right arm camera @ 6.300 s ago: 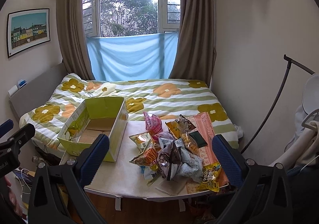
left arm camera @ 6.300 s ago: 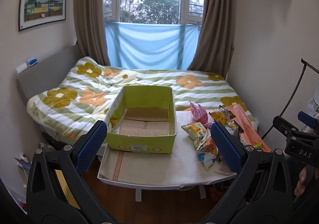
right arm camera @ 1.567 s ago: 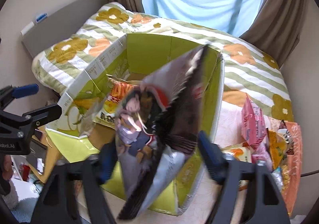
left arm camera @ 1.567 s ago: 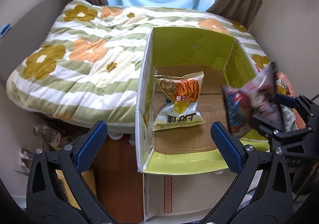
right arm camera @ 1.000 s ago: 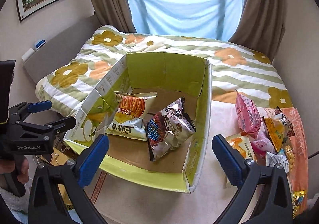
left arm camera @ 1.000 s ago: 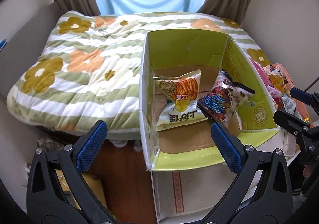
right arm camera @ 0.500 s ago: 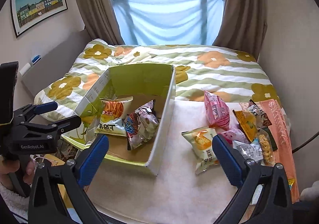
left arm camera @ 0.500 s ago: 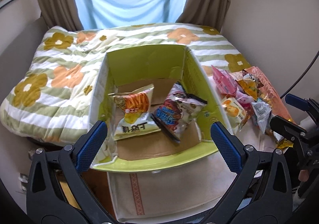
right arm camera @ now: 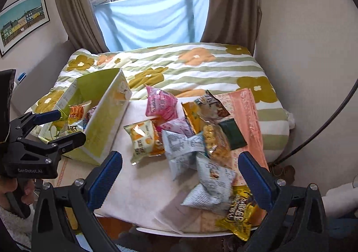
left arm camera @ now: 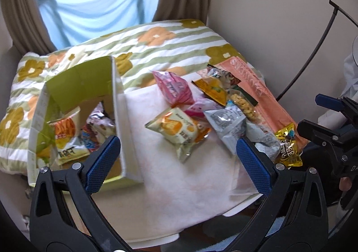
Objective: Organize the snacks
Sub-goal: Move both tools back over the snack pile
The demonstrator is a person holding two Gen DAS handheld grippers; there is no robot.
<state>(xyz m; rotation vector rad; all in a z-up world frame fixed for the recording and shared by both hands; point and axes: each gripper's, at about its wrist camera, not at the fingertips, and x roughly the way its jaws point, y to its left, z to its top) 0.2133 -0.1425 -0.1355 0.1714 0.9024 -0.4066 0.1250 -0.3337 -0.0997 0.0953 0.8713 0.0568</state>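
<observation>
A: Looking along the left gripper [left arm camera: 177, 155], what is there?

B: Its blue-padded fingers [left arm camera: 101, 162] are spread wide with nothing between them, above a table [left arm camera: 170, 187] under a white cloth. At the table's left stands a green cardboard box [left arm camera: 117, 117], open at the top. Two snack bags lie inside it: an orange-and-white bag [left arm camera: 64, 137] and a darker bag [left arm camera: 97, 128] just beside it.

A: And the loose snacks?

B: They are heaped to the right of the box: a cream bag with orange print [left arm camera: 176, 131], a pink bag [left arm camera: 173, 88], a grey bag [left arm camera: 226, 124] and a yellow foil bag [left arm camera: 288, 146] at the table's right edge. The right gripper [left arm camera: 317, 115] shows at the far right, held by a hand.

A: From the right wrist?

B: The right gripper [right arm camera: 180, 179] is spread too and holds nothing. The pile sits ahead of it: the cream bag [right arm camera: 144, 140], pink bag [right arm camera: 160, 104], grey bag [right arm camera: 182, 151] and yellow foil bag [right arm camera: 239, 216] nearest. The box [right arm camera: 105, 126] is to the left, and the left gripper [right arm camera: 60, 124] hangs beside it, its fingers apart. A flowered quilt [right arm camera: 201, 66] covers the bed behind.
</observation>
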